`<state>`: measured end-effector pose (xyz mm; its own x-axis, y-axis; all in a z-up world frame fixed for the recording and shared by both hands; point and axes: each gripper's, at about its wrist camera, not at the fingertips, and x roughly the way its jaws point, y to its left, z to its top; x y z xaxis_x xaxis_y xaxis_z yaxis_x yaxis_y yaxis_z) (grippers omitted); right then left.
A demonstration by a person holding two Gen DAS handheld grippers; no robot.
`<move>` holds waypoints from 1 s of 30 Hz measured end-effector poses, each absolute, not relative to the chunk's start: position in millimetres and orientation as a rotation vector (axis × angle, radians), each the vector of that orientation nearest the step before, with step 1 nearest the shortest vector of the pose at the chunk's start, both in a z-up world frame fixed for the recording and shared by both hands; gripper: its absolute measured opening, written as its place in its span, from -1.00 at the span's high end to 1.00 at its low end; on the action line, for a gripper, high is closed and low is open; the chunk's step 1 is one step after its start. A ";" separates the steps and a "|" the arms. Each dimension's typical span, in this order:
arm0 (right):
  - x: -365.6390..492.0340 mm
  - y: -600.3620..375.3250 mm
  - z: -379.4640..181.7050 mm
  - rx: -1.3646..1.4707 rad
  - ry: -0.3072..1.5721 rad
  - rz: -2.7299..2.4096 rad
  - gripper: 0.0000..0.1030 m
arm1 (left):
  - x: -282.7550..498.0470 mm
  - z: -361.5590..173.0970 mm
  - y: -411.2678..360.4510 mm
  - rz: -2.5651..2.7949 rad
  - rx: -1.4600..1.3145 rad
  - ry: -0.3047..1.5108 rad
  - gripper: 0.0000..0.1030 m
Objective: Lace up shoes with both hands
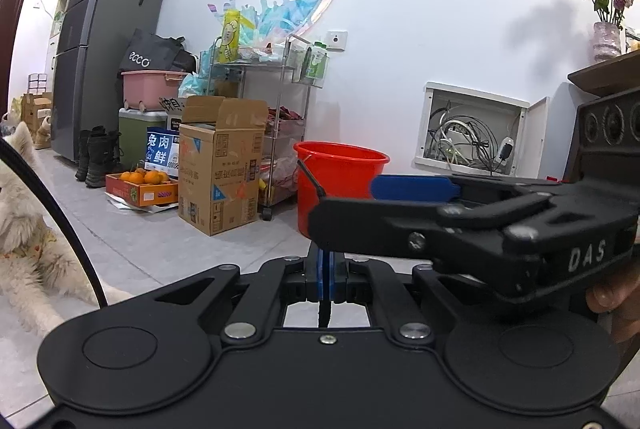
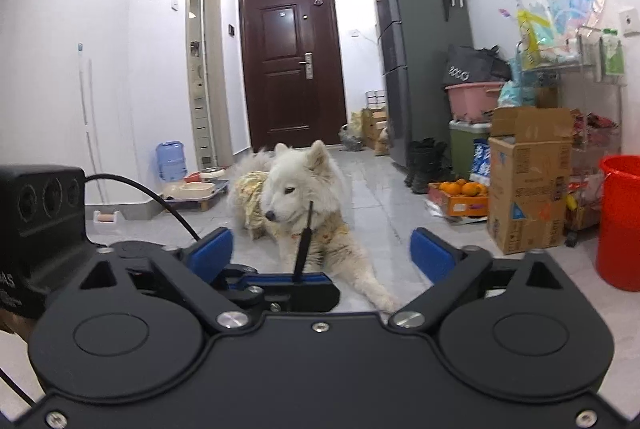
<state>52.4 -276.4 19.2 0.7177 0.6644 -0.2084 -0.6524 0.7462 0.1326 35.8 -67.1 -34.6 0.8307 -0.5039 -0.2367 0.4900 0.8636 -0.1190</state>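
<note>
Black lace tip (image 2: 304,241) pinched in the left gripper (image 1: 320,269), its fingers pressed together on it; it stands between the right gripper's (image 2: 320,253) spread fingers. No shoe in view. Close squarely on the tip.

My left camera sits low, facing the wall past the red bucket (image 1: 340,181), with my right gripper (image 1: 396,197) crossing close in front. My right camera looks down the hallway toward the door (image 2: 290,61) and the dog (image 2: 296,197). Both views share the bucket, the cardboard box (image 1: 220,177) and the fridge (image 1: 92,29).
</note>
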 end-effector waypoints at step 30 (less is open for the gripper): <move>61.2 -267.7 12.2 0.061 0.346 0.768 0.92 | 49.6 -47.5 -73.1 -0.529 -0.064 0.277 -0.21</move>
